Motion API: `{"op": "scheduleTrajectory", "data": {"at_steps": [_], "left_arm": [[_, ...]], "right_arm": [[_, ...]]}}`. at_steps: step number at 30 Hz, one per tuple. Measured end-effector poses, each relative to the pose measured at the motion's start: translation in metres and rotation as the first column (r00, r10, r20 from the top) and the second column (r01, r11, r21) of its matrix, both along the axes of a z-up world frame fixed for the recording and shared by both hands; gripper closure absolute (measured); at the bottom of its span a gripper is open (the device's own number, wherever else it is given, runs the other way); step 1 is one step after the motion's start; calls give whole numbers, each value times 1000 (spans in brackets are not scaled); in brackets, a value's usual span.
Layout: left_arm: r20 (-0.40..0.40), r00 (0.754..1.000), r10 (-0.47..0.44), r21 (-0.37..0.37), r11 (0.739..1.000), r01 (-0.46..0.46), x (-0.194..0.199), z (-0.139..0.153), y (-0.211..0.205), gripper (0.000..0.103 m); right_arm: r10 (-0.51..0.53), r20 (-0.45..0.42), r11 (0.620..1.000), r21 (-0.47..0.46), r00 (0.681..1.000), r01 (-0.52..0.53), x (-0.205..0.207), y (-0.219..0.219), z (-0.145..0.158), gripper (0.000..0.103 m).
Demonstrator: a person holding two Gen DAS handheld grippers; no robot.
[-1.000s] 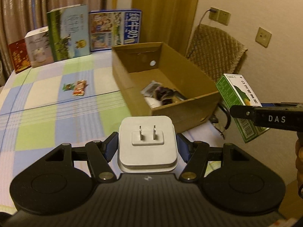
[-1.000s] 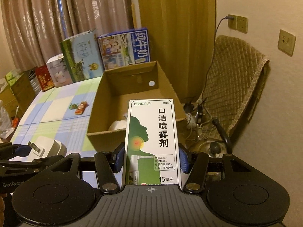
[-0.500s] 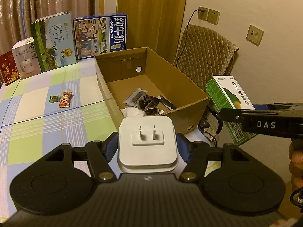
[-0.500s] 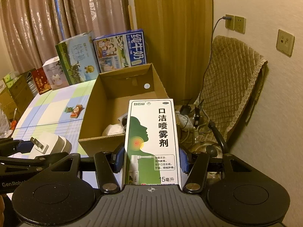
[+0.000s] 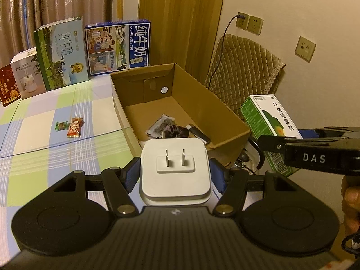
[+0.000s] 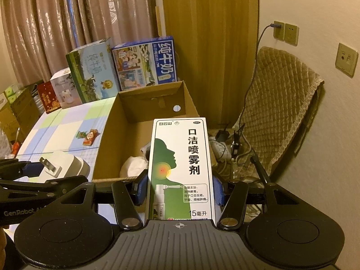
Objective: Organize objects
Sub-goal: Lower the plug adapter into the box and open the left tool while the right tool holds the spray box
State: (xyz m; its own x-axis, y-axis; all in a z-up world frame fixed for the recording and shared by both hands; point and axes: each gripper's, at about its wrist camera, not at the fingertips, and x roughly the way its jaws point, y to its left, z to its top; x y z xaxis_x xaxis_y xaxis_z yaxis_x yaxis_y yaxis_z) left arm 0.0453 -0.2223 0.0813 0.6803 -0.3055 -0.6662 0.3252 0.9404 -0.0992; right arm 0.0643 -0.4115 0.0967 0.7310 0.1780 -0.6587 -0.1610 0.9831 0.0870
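Two items are carried toward the cardboard box [image 5: 180,103] for stowing.

The white charger [image 5: 175,171] is clamped by its sides in the left tool [image 5: 175,173], prongs facing up and its flat body level, probably for a clean drop. The spray box [image 6: 182,168] is clamped low in the right tool [image 6: 180,191], its long axis pointing forward over the box's near rim, while candies [image 5: 72,128] lie on the surface [image 5: 45,148].

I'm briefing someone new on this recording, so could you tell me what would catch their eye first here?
First, each claw is shut on something: the left claw grips a white plug adapter, prongs up, and the right claw a green-and-white spray box. Just beyond them sits an open cardboard box on the checked tablecloth, a few small items already inside.
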Motion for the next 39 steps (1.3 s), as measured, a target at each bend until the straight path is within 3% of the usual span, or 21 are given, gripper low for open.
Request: {"op": "scheduleTrajectory", "data": {"at_steps": [39], "left_arm": [[-38, 999, -5, 26, 1000, 6, 117, -13, -11, 43]], "right_arm": [[16, -23, 1000, 1, 1000, -16, 111, -3, -2, 50]]}}
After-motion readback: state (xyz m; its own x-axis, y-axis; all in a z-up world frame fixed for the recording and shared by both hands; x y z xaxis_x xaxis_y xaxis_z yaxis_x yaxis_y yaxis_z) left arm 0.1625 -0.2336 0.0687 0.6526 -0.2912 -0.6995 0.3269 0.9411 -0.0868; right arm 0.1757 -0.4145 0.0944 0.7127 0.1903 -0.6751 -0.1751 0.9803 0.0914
